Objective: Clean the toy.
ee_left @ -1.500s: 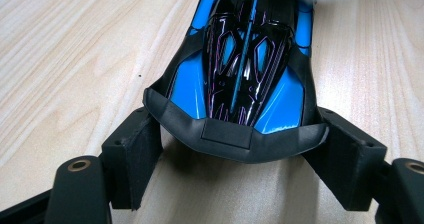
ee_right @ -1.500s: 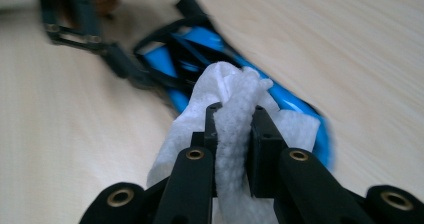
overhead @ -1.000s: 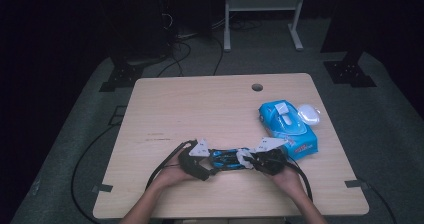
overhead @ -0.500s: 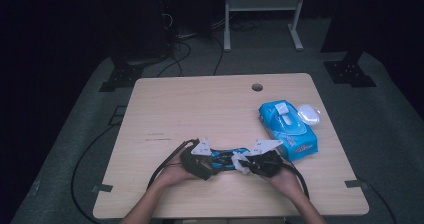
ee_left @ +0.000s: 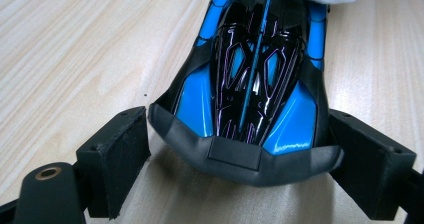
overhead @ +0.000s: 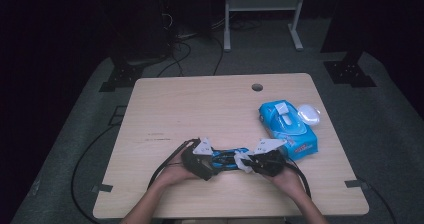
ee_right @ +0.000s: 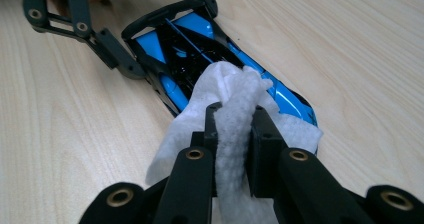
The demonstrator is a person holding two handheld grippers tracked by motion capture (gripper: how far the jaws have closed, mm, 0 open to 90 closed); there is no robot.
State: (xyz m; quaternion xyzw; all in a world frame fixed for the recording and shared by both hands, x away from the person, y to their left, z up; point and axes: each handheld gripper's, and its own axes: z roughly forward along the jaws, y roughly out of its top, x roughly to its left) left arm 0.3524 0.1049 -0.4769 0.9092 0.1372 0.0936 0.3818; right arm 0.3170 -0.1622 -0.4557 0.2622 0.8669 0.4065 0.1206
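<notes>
A blue and black toy car [overhead: 227, 159] lies on the table near its front edge, between my two grippers. My left gripper [overhead: 216, 162] has its jaws on either side of one end of the car [ee_left: 250, 74]. They have just been opening, and the pads [ee_left: 117, 159] stand close beside the bumper without squeezing it. My right gripper [ee_right: 235, 119] is shut on a crumpled white wipe [ee_right: 225, 89] and presses it onto the car's other end [ee_right: 185, 39]. The left gripper [ee_right: 160, 29] faces it across the car.
A blue wet-wipe pack [overhead: 289, 126] with a white lid lies at the right of the wooden table [overhead: 200, 109], with a white oval object [overhead: 308, 114] beside it. A cable hole [overhead: 257, 87] sits near the far edge. Cables trail off the front left.
The right gripper with the wipe has slid a little along the car toward the left gripper. The left hand has kept its place.
</notes>
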